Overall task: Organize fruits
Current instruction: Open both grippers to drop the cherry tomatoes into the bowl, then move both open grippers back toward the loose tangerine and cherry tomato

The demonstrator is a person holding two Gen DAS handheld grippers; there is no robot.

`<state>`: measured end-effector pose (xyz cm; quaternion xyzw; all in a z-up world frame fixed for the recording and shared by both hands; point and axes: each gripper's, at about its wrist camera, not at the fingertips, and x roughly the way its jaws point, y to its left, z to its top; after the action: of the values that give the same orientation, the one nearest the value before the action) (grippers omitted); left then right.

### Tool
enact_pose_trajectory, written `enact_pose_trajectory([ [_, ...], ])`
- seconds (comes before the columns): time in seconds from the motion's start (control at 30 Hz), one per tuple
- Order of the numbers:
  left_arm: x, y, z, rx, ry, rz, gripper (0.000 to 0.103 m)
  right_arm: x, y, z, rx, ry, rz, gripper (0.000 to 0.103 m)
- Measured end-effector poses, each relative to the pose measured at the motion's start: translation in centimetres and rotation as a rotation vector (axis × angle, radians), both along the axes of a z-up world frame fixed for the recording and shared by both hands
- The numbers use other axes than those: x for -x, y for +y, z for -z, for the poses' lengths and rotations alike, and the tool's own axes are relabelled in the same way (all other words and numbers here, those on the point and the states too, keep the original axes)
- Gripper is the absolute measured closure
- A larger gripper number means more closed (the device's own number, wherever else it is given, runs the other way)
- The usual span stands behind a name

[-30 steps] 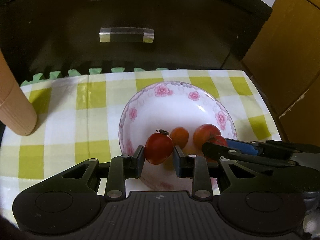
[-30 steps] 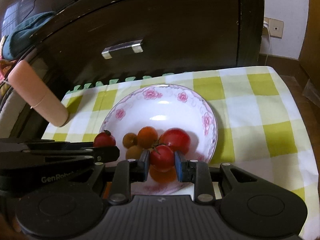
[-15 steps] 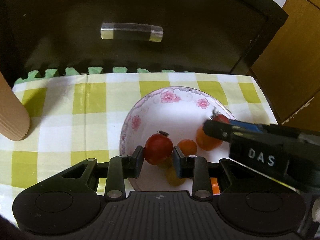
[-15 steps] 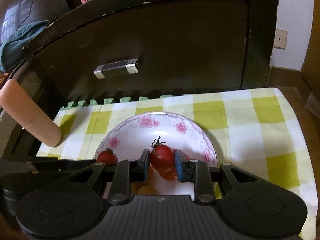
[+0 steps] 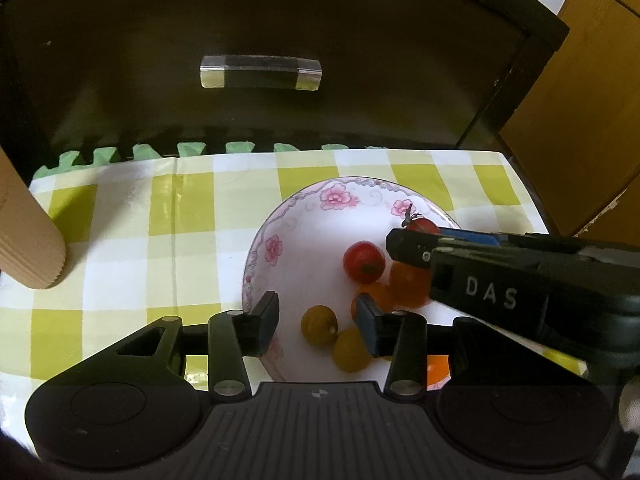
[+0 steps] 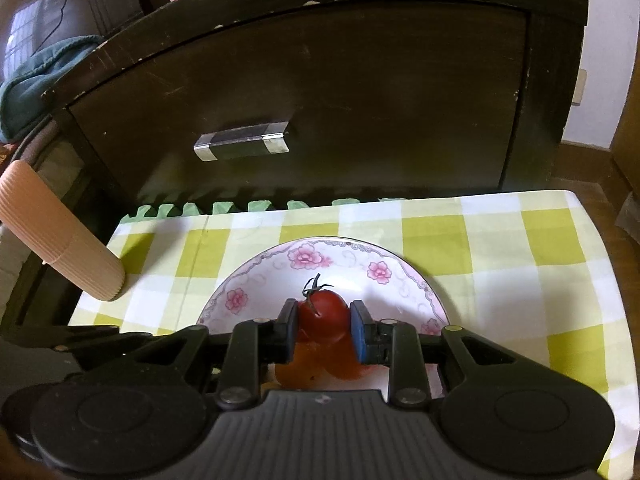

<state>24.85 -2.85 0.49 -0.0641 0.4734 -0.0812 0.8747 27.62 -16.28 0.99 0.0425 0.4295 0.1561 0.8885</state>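
Note:
A white bowl with pink flowers (image 5: 276, 240) sits on the checked cloth and holds several small fruits. My left gripper (image 5: 318, 314) is open and empty above the bowl's near side. A red tomato (image 5: 363, 262) lies loose in the bowl ahead of it, with two yellow-green fruits (image 5: 319, 325) and orange fruits (image 5: 408, 286) nearby. My right gripper (image 6: 323, 330) is shut on a stemmed red tomato (image 6: 323, 318) and holds it above the bowl (image 6: 400, 280). In the left wrist view the right gripper (image 5: 412, 236) reaches in from the right with that tomato (image 5: 422, 225).
A yellow-green checked cloth (image 5: 120, 248) covers the low table. A dark cabinet with a metal handle (image 5: 260, 72) stands right behind it. A ribbed beige cylinder (image 5: 24, 248) leans in at the left, also in the right wrist view (image 6: 60, 236). A wooden panel (image 5: 580, 100) is at right.
My left gripper opened and dropped its red tomato into the bowl. My right gripper lifted with its tomato, rising above the bowl.

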Motion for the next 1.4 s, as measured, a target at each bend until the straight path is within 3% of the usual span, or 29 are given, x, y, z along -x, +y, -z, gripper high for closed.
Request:
enact_pose_trajectory([
  [0.5,1.8,0.7,-0.6,-0.005,-0.005,-0.006,0.048,0.6,-0.6,-1.5,-0.04,-0.008,0.029,0.075],
  [0.97,5.7,1.2,-1.8,-0.027,-0.018,0.013,0.045,6.0,-1.4,-2.3,-0.052,-0.015,0.033,0.075],
  [1.4,8.3,2.0,-0.8,-0.05,0.026,0.024,0.043,10.9,-1.3,0.6,-0.02,0.08,0.017,0.075],
])
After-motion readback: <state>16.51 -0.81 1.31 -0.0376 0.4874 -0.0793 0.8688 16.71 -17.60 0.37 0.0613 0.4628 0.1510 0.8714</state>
